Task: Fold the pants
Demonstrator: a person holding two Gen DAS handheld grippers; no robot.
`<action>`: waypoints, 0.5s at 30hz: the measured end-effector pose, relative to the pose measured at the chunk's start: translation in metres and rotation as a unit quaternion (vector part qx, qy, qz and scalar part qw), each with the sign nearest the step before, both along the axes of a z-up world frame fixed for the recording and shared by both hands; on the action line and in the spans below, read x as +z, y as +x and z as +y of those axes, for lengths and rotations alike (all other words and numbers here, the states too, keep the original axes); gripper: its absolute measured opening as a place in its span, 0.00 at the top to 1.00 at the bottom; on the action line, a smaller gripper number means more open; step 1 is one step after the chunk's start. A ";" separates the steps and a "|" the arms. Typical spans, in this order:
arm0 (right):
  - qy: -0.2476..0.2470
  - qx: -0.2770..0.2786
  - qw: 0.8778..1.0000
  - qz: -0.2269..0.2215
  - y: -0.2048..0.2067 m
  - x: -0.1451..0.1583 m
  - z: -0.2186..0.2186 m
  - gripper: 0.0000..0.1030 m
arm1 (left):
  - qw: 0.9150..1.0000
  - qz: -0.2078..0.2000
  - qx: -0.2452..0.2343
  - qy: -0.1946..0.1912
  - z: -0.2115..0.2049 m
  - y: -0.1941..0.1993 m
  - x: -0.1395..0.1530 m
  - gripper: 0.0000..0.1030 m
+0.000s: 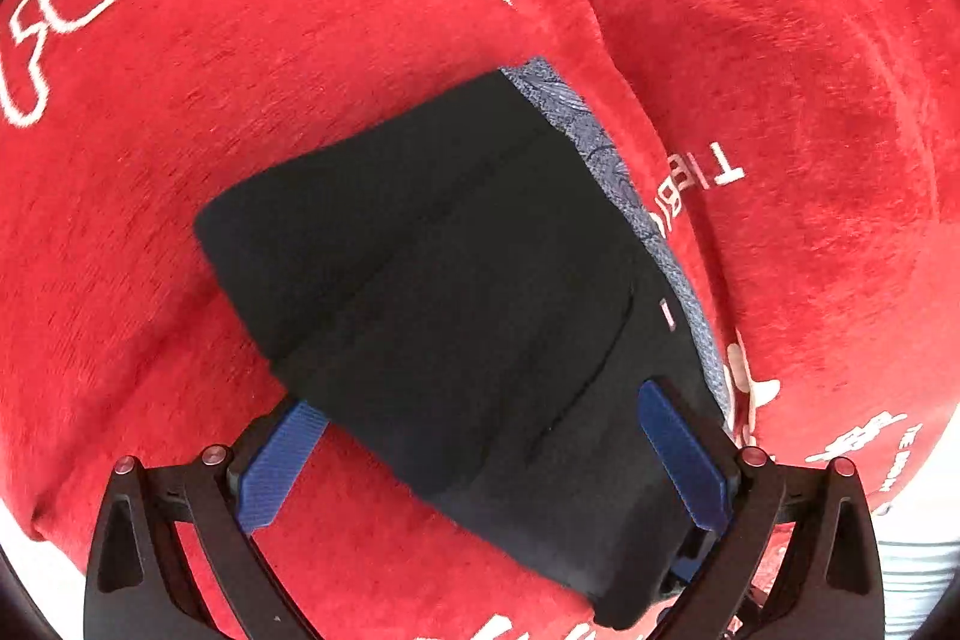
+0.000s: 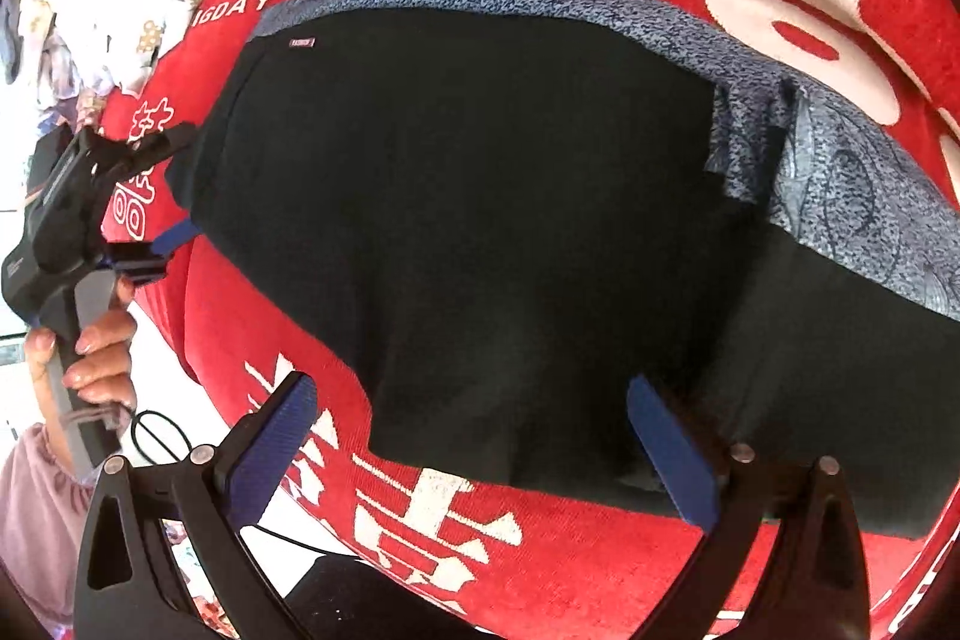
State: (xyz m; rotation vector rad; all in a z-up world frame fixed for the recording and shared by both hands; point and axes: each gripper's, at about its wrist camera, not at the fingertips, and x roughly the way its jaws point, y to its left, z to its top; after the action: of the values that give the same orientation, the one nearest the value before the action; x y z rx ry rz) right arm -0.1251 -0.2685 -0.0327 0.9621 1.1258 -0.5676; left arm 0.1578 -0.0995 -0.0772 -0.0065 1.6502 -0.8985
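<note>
Here, my left gripper [image 1: 480,460] is spread wide over the black pants [image 1: 456,280]. Its two blue pads stand far from each other: the left pad [image 1: 273,466] is at the edge of the folded cloth, partly under it, and the right pad [image 1: 684,454] lies on top of the cloth near the grey patterned waistband [image 1: 606,148]. Between them the pants pass, but the pads do not press the cloth from both sides, so I pinch nothing with it.

My right gripper [image 2: 474,454] is also wide apart. One pad [image 2: 270,454] is over the red blanket [image 2: 540,550], beside the lower edge of the pants [image 2: 480,220]; the other pad [image 2: 672,454] is over the black cloth. I cannot tell if this pad really touches the cloth.

The pants lie folded in a dark, flat packet on the red blanket with white letters. The grey lining is visible along the far edge, and a small label [image 2: 302,42] is near the corner.

In the right wrist view I see my left gripper [image 2: 162,196] from the side at the left corner of the pants, and my hand [image 2: 96,346] around its grey handle. Behind it lies a heap of pale clothes [image 2: 96,22].
</note>
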 end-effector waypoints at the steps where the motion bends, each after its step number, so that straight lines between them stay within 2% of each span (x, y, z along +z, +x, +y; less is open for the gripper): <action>1: 0.000 0.001 1.000 0.000 0.000 -0.001 0.000 0.00 | 1.000 -0.003 0.002 0.002 -0.001 0.000 0.000 0.00; 4: 0.002 0.001 1.000 0.000 -0.001 -0.002 0.000 0.00 | 1.000 -0.009 0.008 0.009 -0.006 -0.003 0.004 0.00; 6: 0.003 -0.001 1.000 -0.001 0.000 -0.001 -0.001 0.00 | 1.000 -0.001 0.015 -0.014 -0.007 -0.007 0.012 0.00; 8: 0.004 -0.002 1.000 -0.004 0.000 -0.001 -0.001 0.00 | 0.999 -0.018 0.013 -0.032 -0.010 -0.010 0.022 0.00; 11: 0.005 0.001 1.000 -0.005 0.002 0.001 -0.003 0.00 | 1.000 -0.019 0.015 0.007 -0.012 -0.009 0.008 0.01; 12: 0.004 0.002 1.000 -0.005 0.003 0.002 -0.003 0.00 | 0.999 -0.022 0.018 0.030 -0.013 -0.008 0.002 0.17; 13: 0.002 0.002 1.000 -0.007 0.003 0.004 -0.004 0.00 | 0.998 -0.043 0.022 0.047 -0.012 -0.006 0.002 0.29; 14: -0.002 0.003 1.000 -0.011 0.003 0.009 -0.006 0.00 | 0.997 -0.056 0.021 0.052 -0.013 -0.006 0.006 0.33; 15: -0.005 0.004 1.000 -0.014 0.004 0.013 -0.009 0.00 | 0.996 -0.069 0.020 0.061 -0.014 -0.006 0.008 0.51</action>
State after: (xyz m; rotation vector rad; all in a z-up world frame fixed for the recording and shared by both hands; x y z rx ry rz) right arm -0.1211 -0.2770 -0.0196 0.9541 1.0993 -0.5515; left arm 0.1516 -0.1135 -0.0692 0.1039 1.5687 -0.7491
